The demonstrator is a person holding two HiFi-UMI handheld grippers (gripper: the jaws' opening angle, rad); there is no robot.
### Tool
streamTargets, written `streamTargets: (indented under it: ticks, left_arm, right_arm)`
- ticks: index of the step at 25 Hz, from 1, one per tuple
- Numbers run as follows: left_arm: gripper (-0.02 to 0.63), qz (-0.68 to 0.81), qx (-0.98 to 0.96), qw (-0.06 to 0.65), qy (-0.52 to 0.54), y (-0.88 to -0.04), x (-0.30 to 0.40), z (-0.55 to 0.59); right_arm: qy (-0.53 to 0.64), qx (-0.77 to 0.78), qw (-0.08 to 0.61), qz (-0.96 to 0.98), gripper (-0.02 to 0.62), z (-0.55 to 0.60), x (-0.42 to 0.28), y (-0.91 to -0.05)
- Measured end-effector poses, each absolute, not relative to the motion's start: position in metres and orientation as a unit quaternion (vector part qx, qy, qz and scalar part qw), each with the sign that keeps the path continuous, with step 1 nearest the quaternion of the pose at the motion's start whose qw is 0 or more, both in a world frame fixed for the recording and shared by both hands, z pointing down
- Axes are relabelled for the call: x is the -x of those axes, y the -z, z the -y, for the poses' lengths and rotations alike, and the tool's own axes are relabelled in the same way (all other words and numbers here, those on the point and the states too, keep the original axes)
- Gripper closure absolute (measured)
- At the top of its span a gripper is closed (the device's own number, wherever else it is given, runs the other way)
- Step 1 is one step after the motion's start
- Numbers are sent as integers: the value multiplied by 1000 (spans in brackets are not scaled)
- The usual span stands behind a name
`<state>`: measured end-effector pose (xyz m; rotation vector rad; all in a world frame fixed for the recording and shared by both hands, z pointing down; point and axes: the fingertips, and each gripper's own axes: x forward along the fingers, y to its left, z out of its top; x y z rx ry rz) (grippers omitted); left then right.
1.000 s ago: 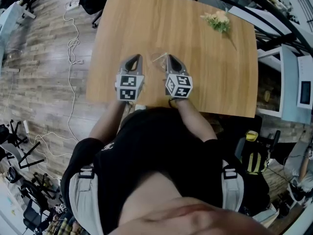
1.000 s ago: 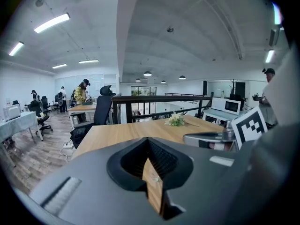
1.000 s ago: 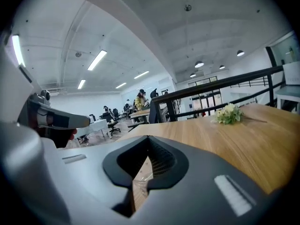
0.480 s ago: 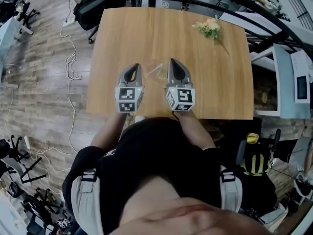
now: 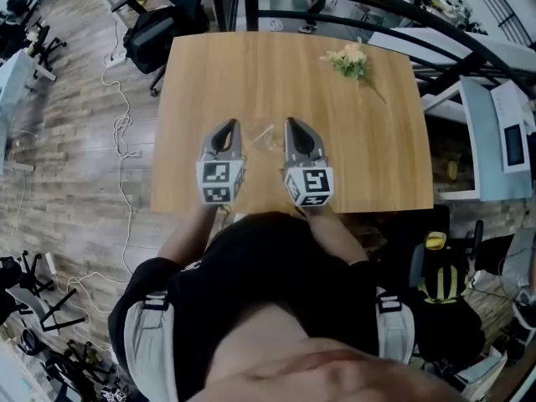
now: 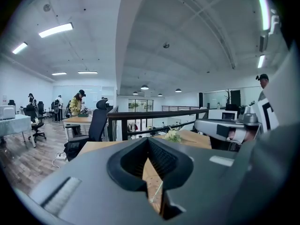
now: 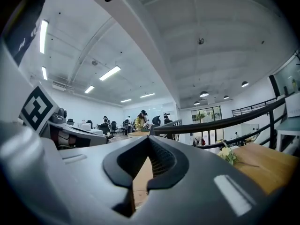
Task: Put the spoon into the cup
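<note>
Above the near table edge [image 5: 377, 199], left tongs [image 5: 232, 126] and right tongs [image 5: 291, 122] (empty) are closed.

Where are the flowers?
In the head view, the flowers lie near the far right corner of the table, well beyond the right gripper.

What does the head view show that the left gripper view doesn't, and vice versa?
Only the head view: the person's black shirt and the black-and-white marker cube on the left gripper. Only the left gripper view: the ceiling strip lights and people standing at a far desk. Both: the light wooden table and the small bunch of pale flowers.
</note>
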<state>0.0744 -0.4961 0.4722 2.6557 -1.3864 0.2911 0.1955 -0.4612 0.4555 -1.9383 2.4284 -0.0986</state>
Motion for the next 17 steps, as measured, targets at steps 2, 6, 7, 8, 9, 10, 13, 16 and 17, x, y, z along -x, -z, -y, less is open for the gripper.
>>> streamTargets:
  ticks: [2, 6, 7, 8, 9, 10, 13, 16, 17]
  left_arm:
    - [595, 458, -881, 66, -99, -472, -75, 497]
    - [595, 452, -883, 66, -103, -475, -77, 496]
    - [595, 451, -884, 65, -100, -473, -78, 496]
    - [595, 451, -885, 64, -98, -472, -79, 498]
    - [595, 450, -885, 64, -98, -471, -80, 499]
    - [595, 450, -885, 64, -98, -471, -80, 501]
    - [595, 448, -886, 65, -100, -472, -81, 500]
    - [595, 445, -887, 67, -103, -475, -81, 496]
    - [595, 445, -887, 67, -105, -476, -81, 495]
  right_arm:
    - [33, 623, 19, -782, 598, 461, -195, -454]
    - [34, 628, 22, -777, 598, 462, -197, -453]
    - [36, 631, 22, -775, 598, 462, -199, -454]
    - [38, 634, 22, -772, 598, 463, -200, -455]
    - [40, 636, 22, -770, 598, 465, -201, -456]
    - [42, 637, 22, -770, 598, 466, -201, -456]
    - [43, 633, 24, -773, 598, 465, -199, -457]
    - [48, 631, 22, -774, 598, 463, -196, -460]
    - [50, 630, 21, -775, 598, 463, -196, -461]
